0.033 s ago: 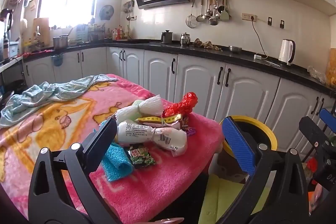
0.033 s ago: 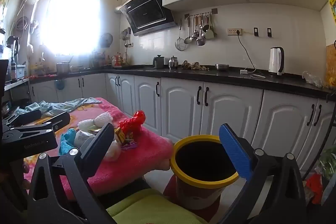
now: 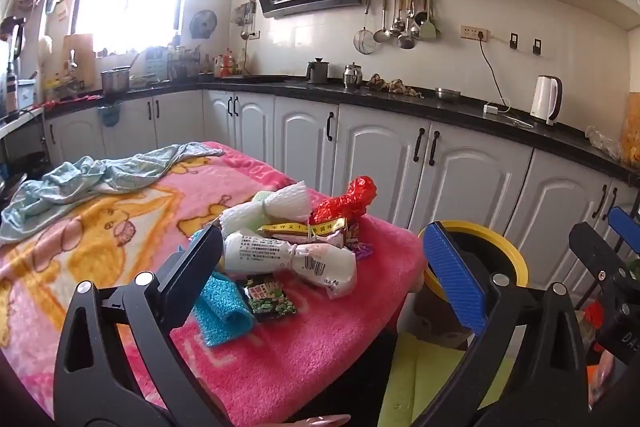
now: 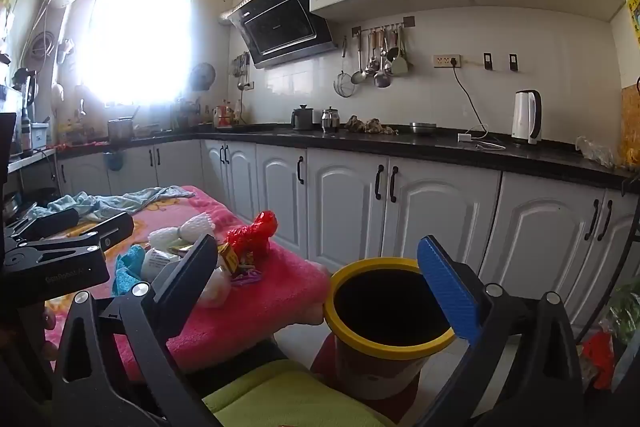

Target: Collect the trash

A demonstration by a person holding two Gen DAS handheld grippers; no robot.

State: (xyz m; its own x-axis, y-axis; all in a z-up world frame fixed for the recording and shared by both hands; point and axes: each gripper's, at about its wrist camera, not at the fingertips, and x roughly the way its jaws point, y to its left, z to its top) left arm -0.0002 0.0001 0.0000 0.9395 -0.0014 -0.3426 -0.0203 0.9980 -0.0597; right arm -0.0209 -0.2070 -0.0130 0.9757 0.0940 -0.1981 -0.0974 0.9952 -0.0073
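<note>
Both the left gripper (image 3: 320,267) and the right gripper (image 4: 316,279) are wide open and empty, while the trash (image 3: 288,251) in the picture's middle looks light and crinkly, easiest pinched at its tied neck.

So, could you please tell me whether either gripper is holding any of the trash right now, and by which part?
Nothing is held: the left gripper and right gripper both stand open and empty.

Blown-out window (image 4: 140,35) glare, fisheye edges.
</note>
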